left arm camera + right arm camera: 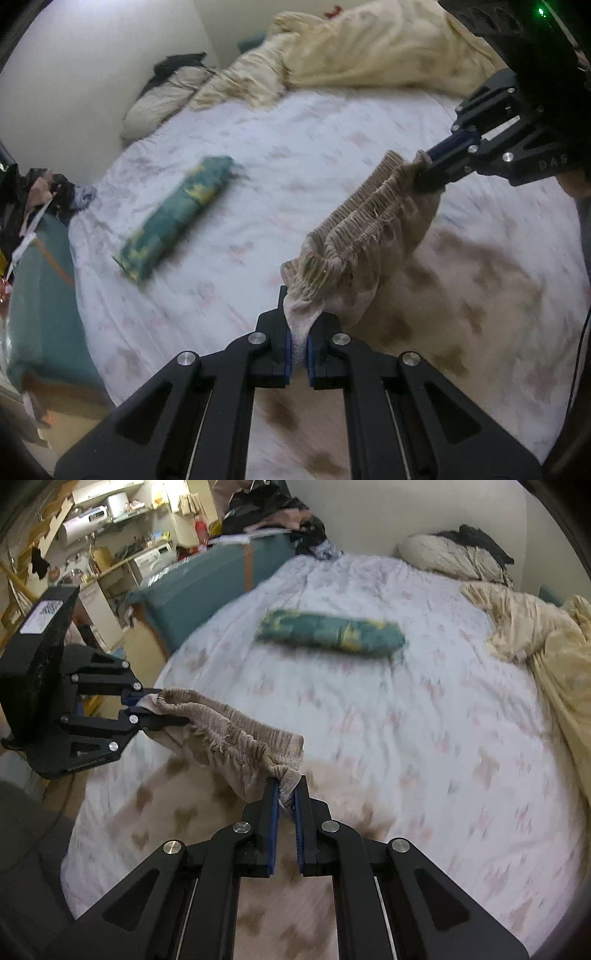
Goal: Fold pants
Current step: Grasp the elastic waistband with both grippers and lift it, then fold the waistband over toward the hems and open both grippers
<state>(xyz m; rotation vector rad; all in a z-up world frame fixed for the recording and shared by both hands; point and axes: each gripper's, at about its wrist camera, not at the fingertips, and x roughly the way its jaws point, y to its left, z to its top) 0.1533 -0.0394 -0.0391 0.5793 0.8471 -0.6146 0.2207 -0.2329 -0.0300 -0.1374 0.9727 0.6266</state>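
Observation:
Beige pants (pixel 369 218) with brown heart shapes hang by their gathered elastic waistband above the bed, the legs trailing down onto the sheet (pixel 461 295). My left gripper (pixel 299 325) is shut on one end of the waistband. My right gripper (pixel 424 166) comes in from the upper right and is shut on the other end. In the right wrist view the waistband (pixel 229 723) stretches between my right gripper (pixel 286 790) in the foreground and my left gripper (pixel 147 709) at the left. The picture is blurred by motion.
A folded green and yellow garment (pixel 177 218) (pixel 328 633) lies on the white patterned bed sheet (pixel 295 155). A cream blanket (pixel 362 48) and a pillow (pixel 162 99) are bunched at the head. A teal bed end (pixel 207 587) and cluttered shelves (pixel 110 535) stand beyond.

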